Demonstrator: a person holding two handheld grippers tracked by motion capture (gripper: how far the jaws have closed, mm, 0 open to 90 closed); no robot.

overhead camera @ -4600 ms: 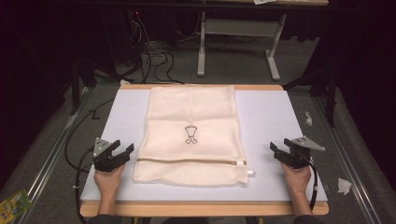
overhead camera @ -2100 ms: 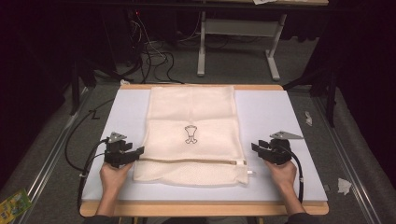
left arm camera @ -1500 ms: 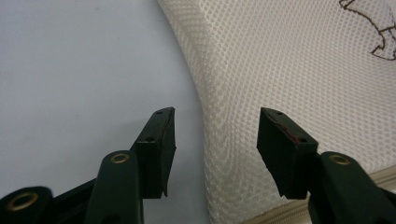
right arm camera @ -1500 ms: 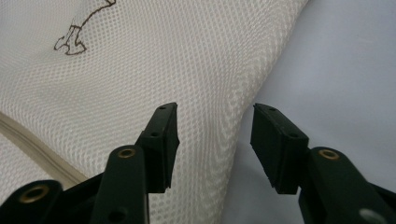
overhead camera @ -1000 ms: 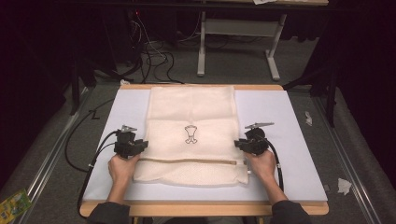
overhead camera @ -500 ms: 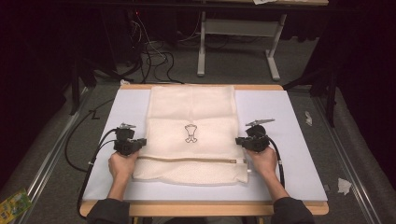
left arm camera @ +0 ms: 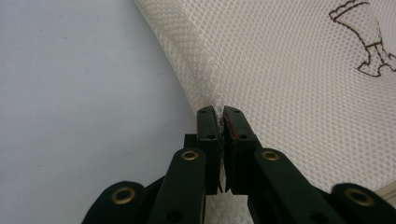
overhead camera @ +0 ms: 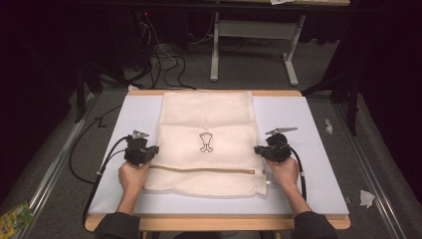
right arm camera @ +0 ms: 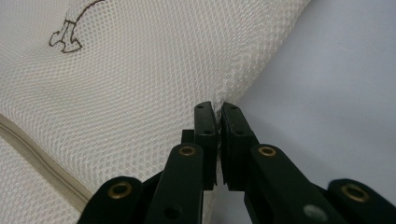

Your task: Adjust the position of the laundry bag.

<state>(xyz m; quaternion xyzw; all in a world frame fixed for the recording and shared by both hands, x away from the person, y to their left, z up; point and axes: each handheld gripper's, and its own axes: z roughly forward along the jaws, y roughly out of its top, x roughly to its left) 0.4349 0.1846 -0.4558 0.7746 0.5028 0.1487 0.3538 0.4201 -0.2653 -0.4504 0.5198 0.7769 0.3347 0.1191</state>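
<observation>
A cream-white mesh laundry bag [overhead camera: 208, 142] with a small brown line drawing [overhead camera: 205, 141] in its middle lies flat on the pale blue-grey counter [overhead camera: 318, 149]. It lies in the centre of the counter, with its long side running away from me. A pale zipper band [overhead camera: 204, 170] crosses the bag near the end that is close to me.

My left gripper [overhead camera: 147, 155] is at the left edge of the bag, a little beyond the zipper band. In the left gripper view its fingers [left arm camera: 208, 135] are clenched on the seam of the mesh, and a thin fold of the fabric sits between them. The brown drawing is at the top right of that view.

My right gripper [overhead camera: 260, 150] is at the opposite, right edge of the bag, at about the same height as the left one. In the right gripper view its fingers [right arm camera: 207, 135] are also pressed together on the border of the mesh, where the fabric meets the counter. The zipper band runs at the lower left of that view.

Both of my hands rest on the counter behind the grippers, and a black cable [overhead camera: 107, 164] trails from the left one.
</observation>
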